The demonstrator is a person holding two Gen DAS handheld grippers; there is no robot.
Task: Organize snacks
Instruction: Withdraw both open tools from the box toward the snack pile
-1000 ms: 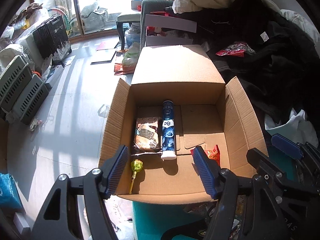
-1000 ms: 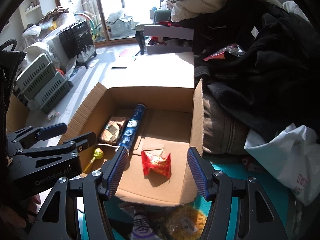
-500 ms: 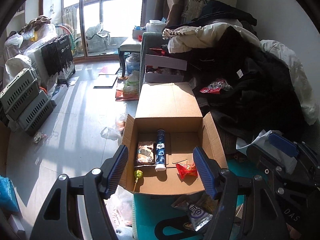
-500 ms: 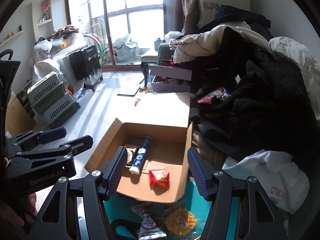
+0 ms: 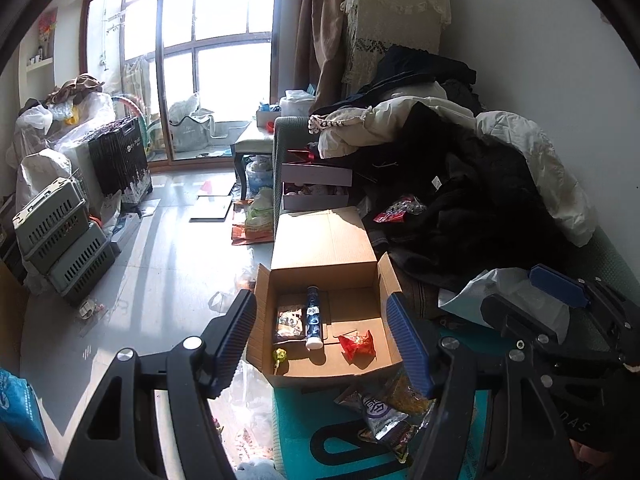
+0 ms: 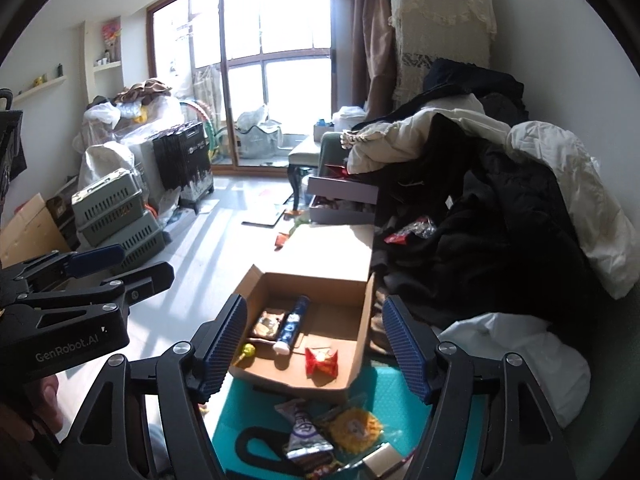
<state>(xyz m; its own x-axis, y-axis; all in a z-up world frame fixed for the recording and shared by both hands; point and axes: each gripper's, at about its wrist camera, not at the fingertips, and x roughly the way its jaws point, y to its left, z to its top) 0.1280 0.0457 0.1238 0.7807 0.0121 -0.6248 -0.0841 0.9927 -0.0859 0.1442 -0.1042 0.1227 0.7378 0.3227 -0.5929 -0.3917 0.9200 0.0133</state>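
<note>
An open cardboard box (image 5: 332, 378) stands on a teal mat (image 6: 248, 408). Inside it lie a blue tube (image 5: 313, 318), a brown packet (image 5: 289, 323), a green lollipop (image 5: 279, 356) and a red snack packet (image 5: 358, 345). On the mat in front of the box lie a purple packet (image 6: 304, 428) and a yellow snack bag (image 6: 354, 428). My left gripper (image 5: 320, 300) hovers open, well above and short of the box, with nothing between its fingers. My right gripper (image 6: 314, 302) hangs beside it, its jaws opening and empty.
A heap of dark and white clothes (image 5: 480, 200) fills the sofa on the right, with a red wrapper (image 5: 394, 210) on it. A white plastic bag (image 6: 520, 352) lies right of the box. Grey crates (image 5: 60, 236) are stacked at the left by the sunlit floor.
Both grippers have risen and drawn back from the box, which now looks small. The packets on the teal mat have come into view. The right jaws have widened a little.
</note>
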